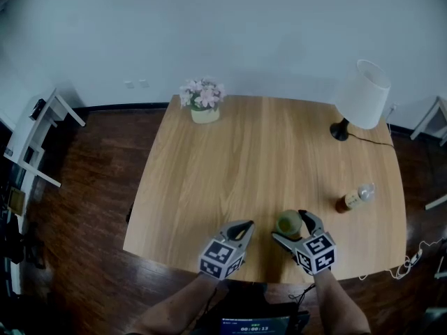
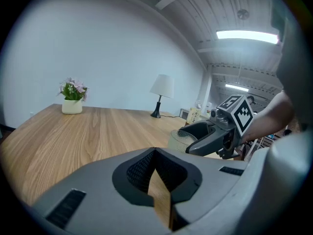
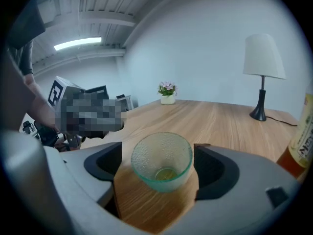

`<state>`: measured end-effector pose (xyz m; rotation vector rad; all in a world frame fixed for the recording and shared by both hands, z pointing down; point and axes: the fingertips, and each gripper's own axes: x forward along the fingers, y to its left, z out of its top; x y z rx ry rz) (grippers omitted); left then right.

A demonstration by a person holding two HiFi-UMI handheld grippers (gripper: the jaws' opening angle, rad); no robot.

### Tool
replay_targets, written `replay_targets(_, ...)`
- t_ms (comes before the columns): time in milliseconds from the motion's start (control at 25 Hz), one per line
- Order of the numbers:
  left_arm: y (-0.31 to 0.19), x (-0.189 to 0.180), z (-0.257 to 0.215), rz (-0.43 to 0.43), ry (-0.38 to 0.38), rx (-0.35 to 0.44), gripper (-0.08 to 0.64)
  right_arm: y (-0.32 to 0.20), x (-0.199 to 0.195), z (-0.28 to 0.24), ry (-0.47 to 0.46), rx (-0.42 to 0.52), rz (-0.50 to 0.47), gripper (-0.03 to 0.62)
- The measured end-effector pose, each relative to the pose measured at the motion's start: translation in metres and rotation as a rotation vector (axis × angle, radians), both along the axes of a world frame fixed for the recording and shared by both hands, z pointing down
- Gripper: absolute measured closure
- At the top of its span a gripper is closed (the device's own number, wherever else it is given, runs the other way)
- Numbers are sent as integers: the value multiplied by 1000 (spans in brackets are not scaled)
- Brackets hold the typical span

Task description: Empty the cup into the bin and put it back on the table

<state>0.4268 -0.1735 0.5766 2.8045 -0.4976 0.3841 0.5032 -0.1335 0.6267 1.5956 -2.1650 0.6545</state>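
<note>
- At the near edge of the surface (image 1: pixel 265 152), a little right of its middle, the cup (image 3: pixel 161 163) stands upright on the wood, between the 2 jaws of the right gripper (image 1: pixel 288 226).
- That gripper is spread wide: its left jaw stands clear of the glass, its right jaw lies just beside the cup's wall, and neither pad seems to press on it, so the cup rests on its own base.
- To the left, the left gripper (image 1: pixel 244 226) hovers low over the near edge with its jaws drawn together at the tips and nothing between them.
- My reading of the step: the cup is framed but not gripped, which fits either the moment before a grasp or the moment after a set-down. The small yellowish patch at its bottom makes me lean to the first.
- No bin shows in any of the 3 views, so the carry would go off the surface.
- If the grasp is next, it calls for closing evenly on the round wall at mid-height, then lifting straight up before any tilt.
- The cup is a small, clear, green-tinted glass tumbler with a dimpled wall, wider at the rim than at the foot. It is likely slippery and light, so a firm but gentle squeeze suits it.
- A bottle (image 1: pixel 353 199) stands well apart on the right.
</note>
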Motion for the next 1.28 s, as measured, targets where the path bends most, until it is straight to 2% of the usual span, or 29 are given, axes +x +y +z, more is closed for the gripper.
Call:
replay_targets(440,1,-4,8,-9,-20,-6,568,-8,1,33,28,-11,8,126)
replay_targets(920,2,-7,15,-22,-37,-6,568,-16,1,32,32,58,14,186)
replay_targets(1120,0,-16,3,-37,-33,18,568,-17,-2,13,8,97,-3,189)
replay_targets(1280,-7,-29,-19,-73,-15,47,568,-17,-14,-22,14,127,-47,189)
